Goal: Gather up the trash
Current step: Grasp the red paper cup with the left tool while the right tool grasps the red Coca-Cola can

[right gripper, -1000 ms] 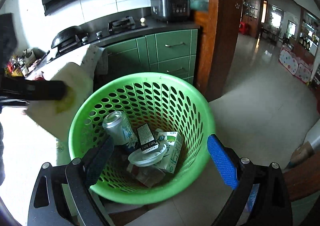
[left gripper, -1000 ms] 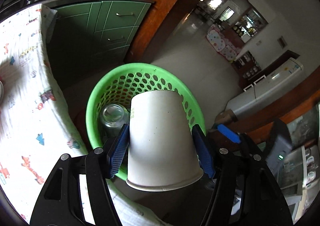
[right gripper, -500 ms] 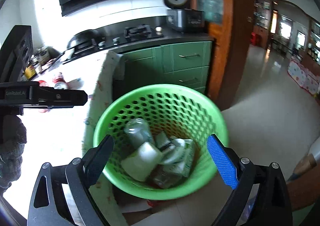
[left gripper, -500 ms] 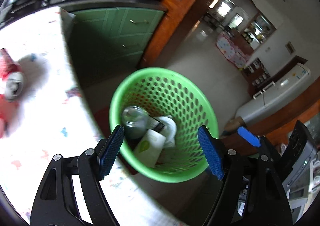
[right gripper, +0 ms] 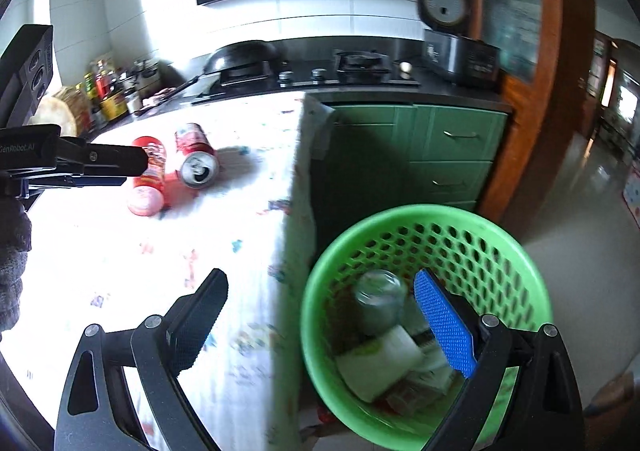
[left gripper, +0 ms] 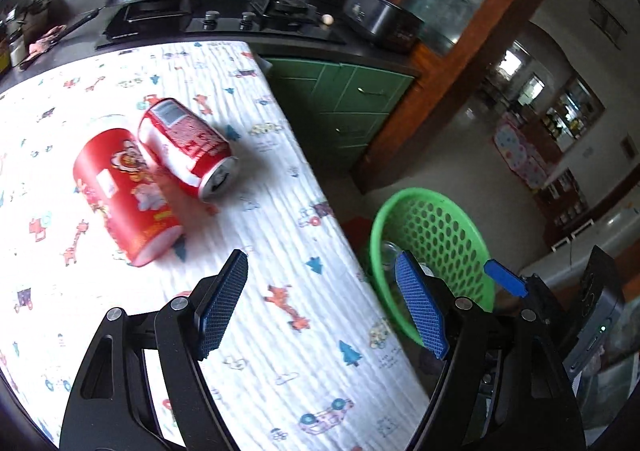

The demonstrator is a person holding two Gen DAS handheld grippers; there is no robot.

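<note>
Hovering over a cartoon-print tablecloth [left gripper: 280, 187] in a kitchen, we hold our left gripper [left gripper: 322, 301] with jaws spread and nothing between them. Two pieces of trash lie on their sides ahead of it, touching: a red paper cup [left gripper: 124, 195] and a red soda can [left gripper: 188, 145]. Our right gripper [right gripper: 320, 321], also wide apart and empty, straddles the table edge above the green perforated basket [right gripper: 516, 251], which holds a white paper cup [right gripper: 378, 365], a silver can [right gripper: 378, 301] and cartons.
</note>
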